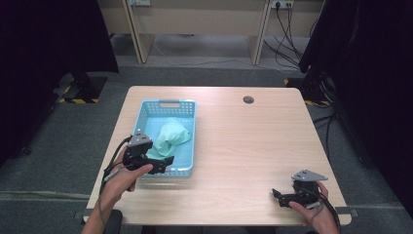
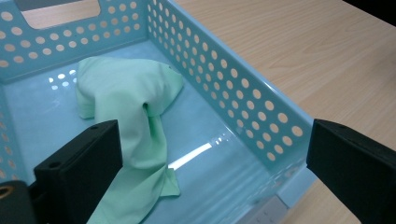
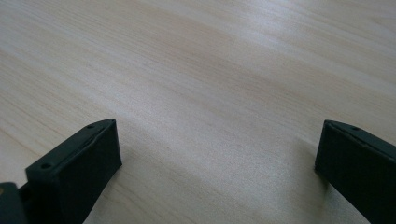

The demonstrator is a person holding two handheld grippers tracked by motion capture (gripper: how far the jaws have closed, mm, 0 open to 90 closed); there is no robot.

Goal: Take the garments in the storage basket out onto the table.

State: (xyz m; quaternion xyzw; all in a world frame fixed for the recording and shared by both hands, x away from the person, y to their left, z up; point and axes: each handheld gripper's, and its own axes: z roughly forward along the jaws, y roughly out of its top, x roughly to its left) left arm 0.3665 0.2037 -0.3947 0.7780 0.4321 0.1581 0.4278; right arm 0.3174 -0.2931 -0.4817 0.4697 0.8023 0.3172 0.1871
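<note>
A light blue perforated basket [image 1: 187,108] stands on the left half of the wooden table, and a crumpled mint green cloth [image 1: 169,137] lies inside it. In the left gripper view the cloth [image 2: 126,98] is heaped toward the basket's [image 2: 243,102] far end, with a tail running down toward the jaws. My left gripper [image 1: 163,163] hovers over the basket's near end, open, nothing between its jaws. My right gripper [image 1: 278,196] rests low over bare table near the front right corner, open and empty.
A round cable hole [image 1: 248,99] sits in the table's far side. Wooden desks with hanging cables stand beyond the table. Dark curtains and stands flank both sides. Bare wood [image 3: 210,93] stretches between the basket and my right gripper.
</note>
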